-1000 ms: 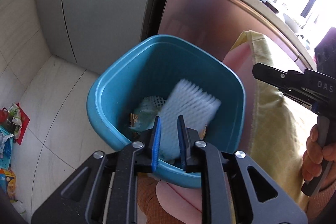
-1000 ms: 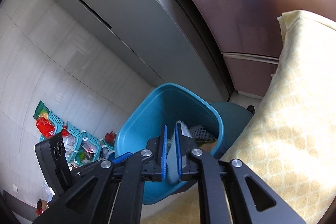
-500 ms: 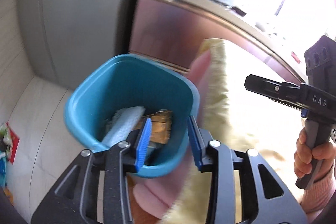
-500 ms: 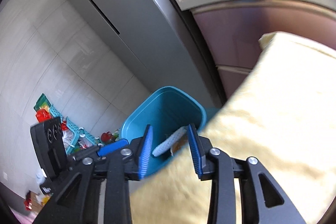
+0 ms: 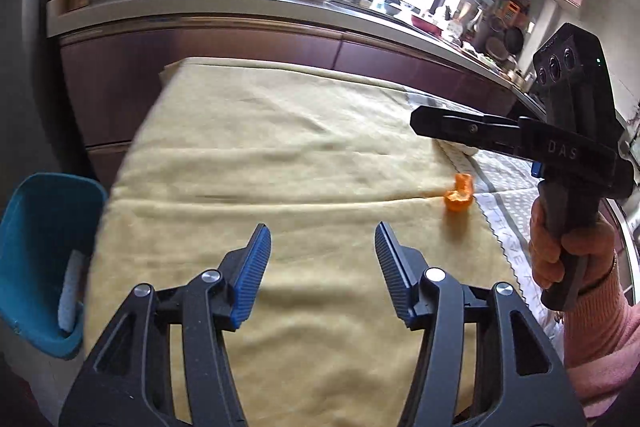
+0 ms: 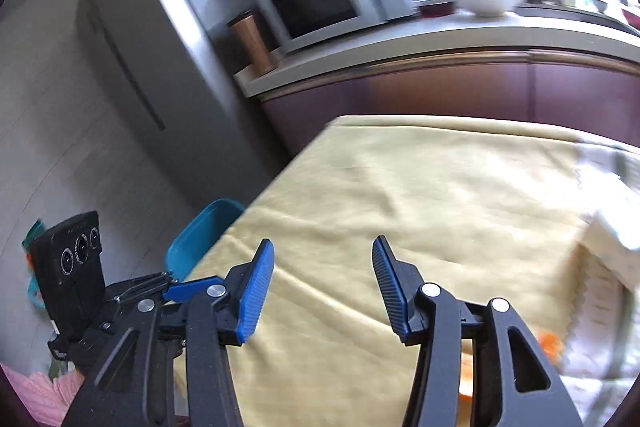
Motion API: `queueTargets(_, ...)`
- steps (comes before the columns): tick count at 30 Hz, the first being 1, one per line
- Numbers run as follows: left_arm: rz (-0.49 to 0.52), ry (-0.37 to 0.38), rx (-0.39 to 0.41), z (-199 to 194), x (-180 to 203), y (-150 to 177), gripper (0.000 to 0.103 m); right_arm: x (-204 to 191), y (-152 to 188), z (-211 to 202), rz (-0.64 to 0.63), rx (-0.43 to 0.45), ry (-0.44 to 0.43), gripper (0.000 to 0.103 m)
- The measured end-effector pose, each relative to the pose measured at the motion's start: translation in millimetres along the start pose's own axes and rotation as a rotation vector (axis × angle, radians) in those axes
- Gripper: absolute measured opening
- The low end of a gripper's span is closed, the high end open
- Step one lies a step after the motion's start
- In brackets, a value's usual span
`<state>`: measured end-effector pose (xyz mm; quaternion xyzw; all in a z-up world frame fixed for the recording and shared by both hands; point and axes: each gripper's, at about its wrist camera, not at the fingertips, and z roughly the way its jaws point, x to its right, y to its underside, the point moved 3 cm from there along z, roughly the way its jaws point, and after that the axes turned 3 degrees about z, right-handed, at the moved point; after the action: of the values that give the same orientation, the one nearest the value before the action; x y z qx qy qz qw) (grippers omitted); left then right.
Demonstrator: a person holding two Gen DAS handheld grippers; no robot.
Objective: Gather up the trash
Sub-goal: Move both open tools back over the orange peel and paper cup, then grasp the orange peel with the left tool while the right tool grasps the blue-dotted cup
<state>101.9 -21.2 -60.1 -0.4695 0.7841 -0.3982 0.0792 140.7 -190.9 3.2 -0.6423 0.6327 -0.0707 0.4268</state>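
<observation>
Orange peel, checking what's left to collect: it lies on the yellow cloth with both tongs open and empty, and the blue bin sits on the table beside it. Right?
Not quite. The blue bin stands off the table, below its left edge, as the left wrist view shows. The rest holds: the orange peel lies on the yellow cloth, and the left tongs and right tongs are open, empty.

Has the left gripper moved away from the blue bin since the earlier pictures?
Yes. The left gripper, jaws just opened and empty, has swung from over the blue bin to above the yellow tablecloth; the bin now sits at the view's left edge.
</observation>
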Motion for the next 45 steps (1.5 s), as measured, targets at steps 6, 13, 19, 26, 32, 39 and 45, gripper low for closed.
queueTargets(6, 0.067, 0.085, -0.065, 43.0, 61.0, -7.8, 0.055, 70.0, 5.5, -51.2, 0.11, 0.088, 0.136, 0.049)
queueTargets(13, 0.076, 0.147, -0.138, 78.6, 94.2, -13.0, 0.057, 133.4, 11.3, -86.0, 0.217, 0.17, 0.251, 0.056)
queueTargets(19, 0.082, 0.143, -0.19, 105.8, 109.8, -17.1, 0.057, 177.0, 11.2, -83.4, 0.316, 0.188, 0.278, 0.056)
queueTargets(26, 0.074, 0.134, -0.201, 117.2, 115.2, -23.8, 0.054, 193.7, 2.6, -63.7, 0.362, 0.174, 0.258, 0.048)
queueTargets(32, 0.084, 0.161, -0.206, 118.1, 121.9, -22.5, 0.034, 197.2, 2.2, -60.0, 0.386, 0.169, 0.231, 0.027)
queueTargets(39, 0.09, 0.165, -0.2, 118.6, 125.6, -19.4, 0.023, 197.8, 6.1, -62.8, 0.386, 0.168, 0.194, 0.006)
queueTargets(45, 0.086, 0.155, -0.185, 111.5, 121.4, -19.7, 0.019, 187.1, 7.3, -68.2, 0.362, 0.183, 0.149, 0.002)
